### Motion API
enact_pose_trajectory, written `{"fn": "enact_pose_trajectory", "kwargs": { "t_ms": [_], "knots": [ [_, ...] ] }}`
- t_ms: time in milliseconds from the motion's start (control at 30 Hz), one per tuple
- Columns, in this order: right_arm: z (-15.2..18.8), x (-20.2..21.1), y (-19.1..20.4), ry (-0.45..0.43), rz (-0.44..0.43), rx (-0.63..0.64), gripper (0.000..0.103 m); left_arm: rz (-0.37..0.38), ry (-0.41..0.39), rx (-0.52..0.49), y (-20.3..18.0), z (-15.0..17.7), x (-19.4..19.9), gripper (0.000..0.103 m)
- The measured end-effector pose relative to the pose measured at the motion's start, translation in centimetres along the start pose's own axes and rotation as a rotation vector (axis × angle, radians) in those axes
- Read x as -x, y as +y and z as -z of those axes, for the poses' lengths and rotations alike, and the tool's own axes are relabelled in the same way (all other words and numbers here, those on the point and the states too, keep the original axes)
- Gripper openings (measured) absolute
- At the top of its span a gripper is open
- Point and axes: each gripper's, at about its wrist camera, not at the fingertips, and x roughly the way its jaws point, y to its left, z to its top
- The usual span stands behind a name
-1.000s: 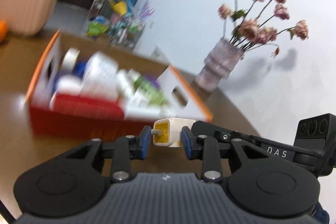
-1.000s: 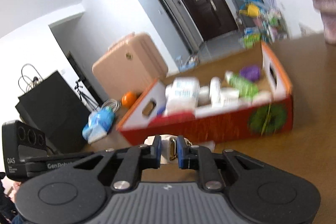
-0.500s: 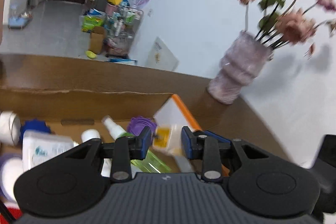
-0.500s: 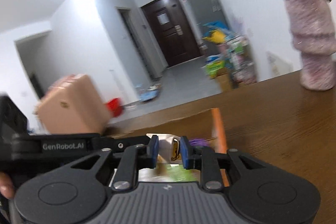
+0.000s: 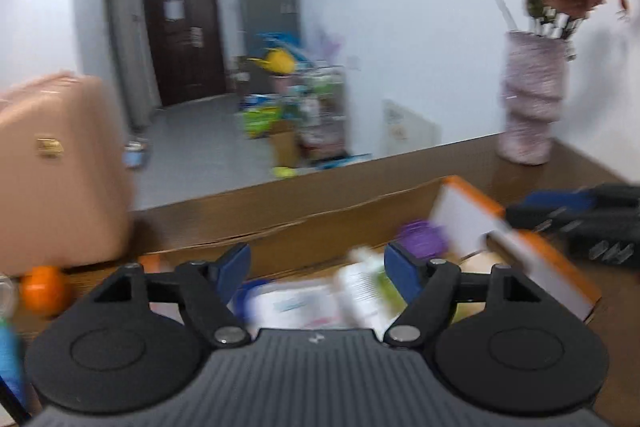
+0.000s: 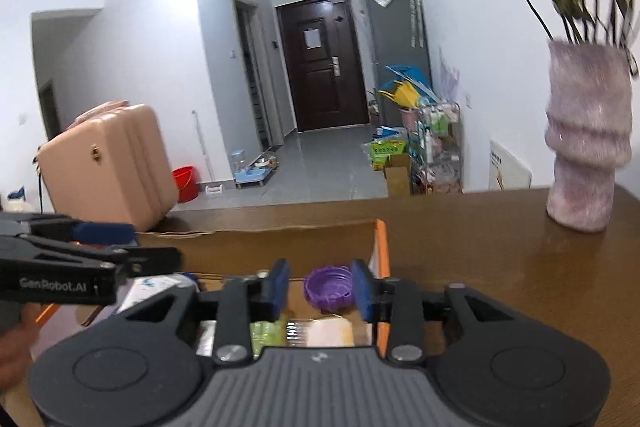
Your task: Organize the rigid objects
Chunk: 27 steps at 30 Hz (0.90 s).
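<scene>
My left gripper (image 5: 318, 267) hangs over the open cardboard box (image 5: 520, 239). Its jaws are opening wide and grip nothing; a white spray bottle (image 5: 364, 283) and a purple lid (image 5: 420, 237) lie blurred in the box below. My right gripper (image 6: 320, 287) is over the box's right end (image 6: 382, 247), its jaws opening with nothing pressed between the pads. Beyond its jaws the purple lid (image 6: 326, 301) rests in the box, and a cream-white block (image 6: 328, 333) lies lower down. Each gripper shows at the edge of the other's view.
A ribbed pale vase (image 6: 584, 155) of dried flowers stands on the brown table (image 6: 500, 267) to the right of the box. A pink suitcase (image 5: 60, 167) stands beyond the table's left end, and an orange (image 5: 42, 289) lies at its foot.
Both grippers moved over the box and opened. The white-and-yellow plug is gone from the left jaws, and the small cream item is gone from the right jaws.
</scene>
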Motion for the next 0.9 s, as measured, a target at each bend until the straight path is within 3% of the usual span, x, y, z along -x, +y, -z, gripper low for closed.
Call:
{"fn": "enact_pose_trajectory", "kwargs": {
  "t_ms": [100, 167, 200, 233, 267, 600, 900],
  "knots": [
    [-0.8, 2.3, 2.1, -0.001, 0.016, 0.05, 0.04, -0.057, -0.012, 0.03, 2.2, 1.0, 3.2, 0.083],
    [-0.8, 4.0, 3.4, -0.017, 0.026, 0.089, 0.057, -0.128, -0.056, 0.044, 3.0, 2.3, 5.9, 0.093],
    [-0.7, 5.1, 4.2, -0.032, 0.031, 0.109, 0.076, -0.151, -0.086, 0.057, 3.3, 2.9, 7.0, 0.103],
    [-0.4, 6.0, 4.8, -0.052, 0.029, 0.129, 0.091, -0.171, -0.126, 0.088, 3.6, 3.8, 8.5, 0.103],
    [-0.1, 7.0, 5.6, -0.076, 0.026, 0.147, 0.095, -0.18, -0.153, 0.116, 3.9, 4.5, 9.7, 0.103],
    [2.4, 13.9, 10.9, -0.134, -0.008, 0.147, 0.101, -0.184, -0.222, 0.182, 4.1, 9.3, 17.9, 0.103],
    [5.5, 20.0, 12.4, -0.187, 0.002, 0.133, 0.103, -0.206, -0.262, 0.18, 2.9, 12.5, 24.2, 0.103]
  ]
}}
